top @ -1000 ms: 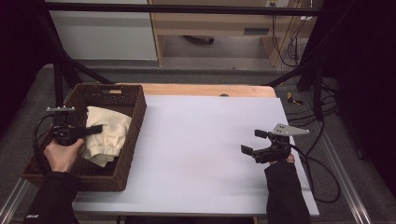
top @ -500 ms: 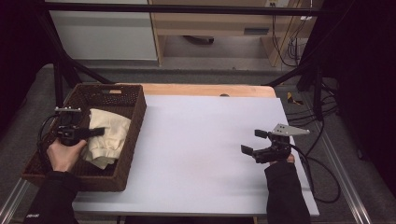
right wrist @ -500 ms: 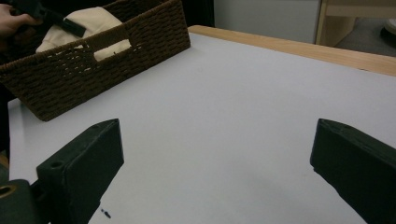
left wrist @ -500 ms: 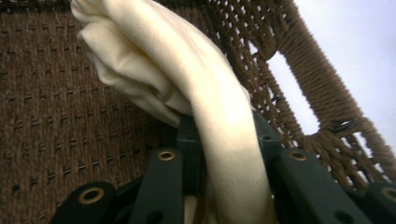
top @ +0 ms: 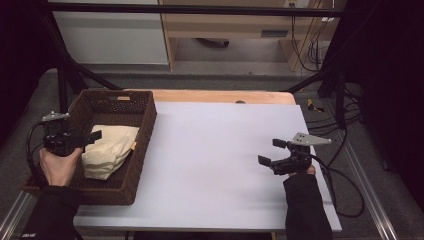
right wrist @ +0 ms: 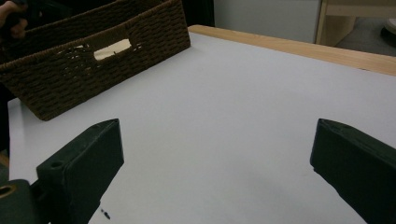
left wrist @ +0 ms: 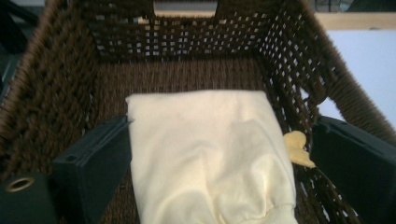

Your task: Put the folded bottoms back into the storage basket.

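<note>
- The left claw (top: 92, 136) hovers over the wicker basket (top: 142, 130) at the left end of the worktop (top: 215, 165), its jaws having just swung wide; in the left gripper view they stand one on either side of the folded cream cloth (left wrist: 210, 154), neither pressing on it.
- The cloth (top: 107, 150) lies flat on the basket floor, towards the near right wall, with one small corner poking through the weave (left wrist: 298, 150).
- This looks like the release step: the cloth set down in the basket and let go, the placing all but done.
- The right claw (top: 272, 152) waits low over bare worktop well away from the basket, jaws spread wide on nothing, as the right gripper view confirms (right wrist: 210, 182).
- Next, in all likelihood, the left hand needs to lift straight up and clear the basket rim without snagging the fabric; whether a jaw tip brushes the cloth's edge is hard to tell from the blurred close view.
</note>
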Available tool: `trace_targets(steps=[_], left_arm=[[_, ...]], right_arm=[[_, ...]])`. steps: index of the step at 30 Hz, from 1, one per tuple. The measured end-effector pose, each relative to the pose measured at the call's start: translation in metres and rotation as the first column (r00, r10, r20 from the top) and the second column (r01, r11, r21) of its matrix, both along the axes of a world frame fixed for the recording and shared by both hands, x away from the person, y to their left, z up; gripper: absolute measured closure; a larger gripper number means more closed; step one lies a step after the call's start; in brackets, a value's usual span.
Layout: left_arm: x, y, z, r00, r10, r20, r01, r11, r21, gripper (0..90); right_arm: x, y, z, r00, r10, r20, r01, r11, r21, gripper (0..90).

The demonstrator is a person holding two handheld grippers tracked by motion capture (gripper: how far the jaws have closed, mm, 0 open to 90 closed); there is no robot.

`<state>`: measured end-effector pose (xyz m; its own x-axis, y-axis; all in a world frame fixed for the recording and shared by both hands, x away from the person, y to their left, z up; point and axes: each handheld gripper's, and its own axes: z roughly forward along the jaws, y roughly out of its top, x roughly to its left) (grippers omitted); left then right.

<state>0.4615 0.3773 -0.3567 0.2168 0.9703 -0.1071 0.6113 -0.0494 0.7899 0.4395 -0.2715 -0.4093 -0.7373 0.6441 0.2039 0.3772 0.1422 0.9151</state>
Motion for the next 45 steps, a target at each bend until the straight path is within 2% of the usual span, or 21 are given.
trace_targets(steps=[2,9,10,15,21,25,26,27,28,29,31,32,41,44,45], left_arm=[[-0.004,0.000,0.004,0.9993,-0.020,0.031,0.020,0.9997,-0.013,3.2],[-0.009,-0.004,0.011,0.9949,-0.075,0.068,0.077,0.9967,-0.025,0.0],[-0.011,-0.007,0.014,0.9925,-0.097,0.074,0.101,0.9940,-0.042,0.0],[-0.014,-0.012,0.022,0.9864,-0.134,0.095,0.138,0.9897,-0.038,0.0],[-0.019,-0.023,0.029,0.9722,-0.181,0.148,0.189,0.9813,-0.037,0.0],[-0.020,-0.030,0.033,0.9637,-0.216,0.156,0.225,0.9735,-0.041,0.0],[-0.021,-0.033,0.035,0.9598,-0.228,0.163,0.238,0.9705,-0.039,0.0],[-0.021,-0.033,0.035,0.9598,-0.228,0.163,0.238,0.9705,-0.039,0.0],[-0.021,-0.037,0.037,0.9555,-0.239,0.173,0.250,0.9674,-0.042,0.0],[-0.021,-0.037,0.037,0.9555,-0.239,0.173,0.250,0.9674,-0.042,0.0],[-0.022,-0.043,0.038,0.9490,-0.258,0.181,0.271,0.9616,-0.046,0.0],[-0.022,-0.043,0.038,0.9490,-0.258,0.181,0.271,0.9616,-0.046,0.0],[-0.023,-0.063,0.038,0.9302,-0.317,0.186,0.330,0.9429,-0.045,0.0],[-0.023,-0.072,0.036,0.9216,-0.339,0.189,0.353,0.9343,-0.047,0.0],[-0.023,-0.072,0.036,0.9216,-0.339,0.189,0.353,0.9343,-0.047,0.0]], right_arm=[[0.000,0.000,0.000,1.0000,0.000,0.001,0.000,1.0000,0.001,3.0],[0.000,0.000,0.000,1.0000,0.000,0.000,0.000,1.0000,0.000,3.0],[0.000,0.000,0.000,1.0000,0.001,0.000,-0.001,1.0000,0.000,3.0],[0.000,0.000,0.000,1.0000,0.001,0.000,-0.001,1.0000,0.002,3.0],[0.000,0.000,0.000,1.0000,0.000,0.001,0.000,1.0000,0.003,3.0],[0.000,0.000,0.000,1.0000,0.001,0.001,-0.001,1.0000,0.003,3.0],[0.000,0.000,0.000,1.0000,0.001,0.001,-0.001,1.0000,0.002,3.0],[0.000,0.000,0.000,1.0000,0.001,0.000,-0.001,1.0000,0.002,3.0],[0.000,0.000,0.000,1.0000,0.001,0.001,-0.001,1.0000,0.003,3.0],[0.000,0.000,0.000,1.0000,0.001,0.001,-0.001,1.0000,0.003,3.0],[0.000,0.000,0.000,1.0000,0.001,0.001,-0.001,1.0000,0.004,3.0],[0.000,0.000,0.000,1.0000,0.001,0.001,-0.001,1.0000,0.003,3.0],[0.000,0.000,0.000,1.0000,0.002,0.000,-0.002,1.0000,0.002,3.0],[0.000,0.000,0.000,1.0000,0.001,0.001,-0.001,1.0000,0.004,3.0],[0.000,0.000,0.000,1.0000,0.001,0.001,-0.001,1.0000,0.004,3.0]])
